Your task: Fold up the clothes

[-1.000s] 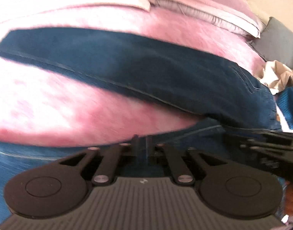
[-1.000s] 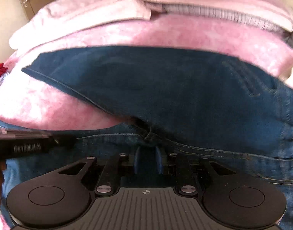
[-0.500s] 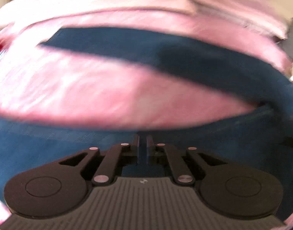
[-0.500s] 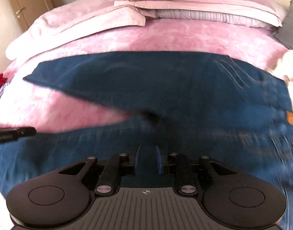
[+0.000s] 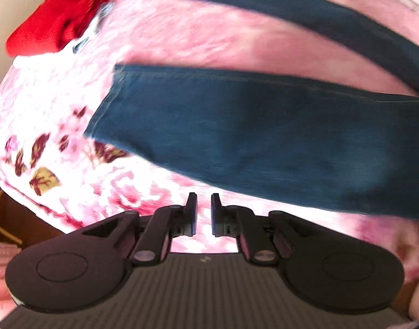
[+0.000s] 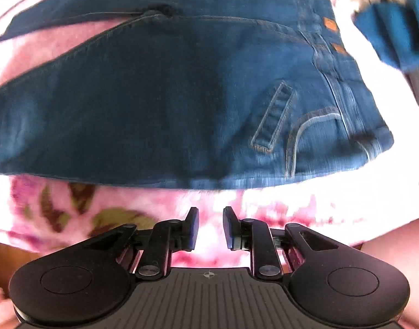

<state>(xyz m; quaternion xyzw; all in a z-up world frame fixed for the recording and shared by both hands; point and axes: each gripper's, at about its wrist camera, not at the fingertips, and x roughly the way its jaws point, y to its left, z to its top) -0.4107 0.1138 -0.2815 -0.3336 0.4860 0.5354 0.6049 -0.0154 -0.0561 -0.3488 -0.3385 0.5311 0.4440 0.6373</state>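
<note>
Above the near edge of the bed: both my grippers hang clear of the cloth, pointing steeply down at the pink floral blanket (image 6: 209, 200).
Jeans (image 6: 182, 87): spread flat on the blanket, legs splayed apart in a V, waistband toward the right side of the bed.
Near leg (image 5: 250, 137): runs across the left wrist view, hem toward the left side of the bed, just short of the red garment (image 5: 53, 22) at the far left corner.
Left gripper (image 5: 203, 208): jaws a narrow slit apart, having just eased open a touch; nothing between them, only blanket below. Near leg lies just beyond the tips.
Right gripper (image 6: 210, 224): jaws slightly spread, empty. Seat and pocket lie just beyond, not touching.
Step in hand, my reading: regrasp for the lengthwise fold, one leg onto the other.
Doing it well: open wider first, pinch the near leg's outer edge at hem and hip together, lift evenly, lay seam onto seam.
Risk: catching the fluffy blanket with the denim.
</note>
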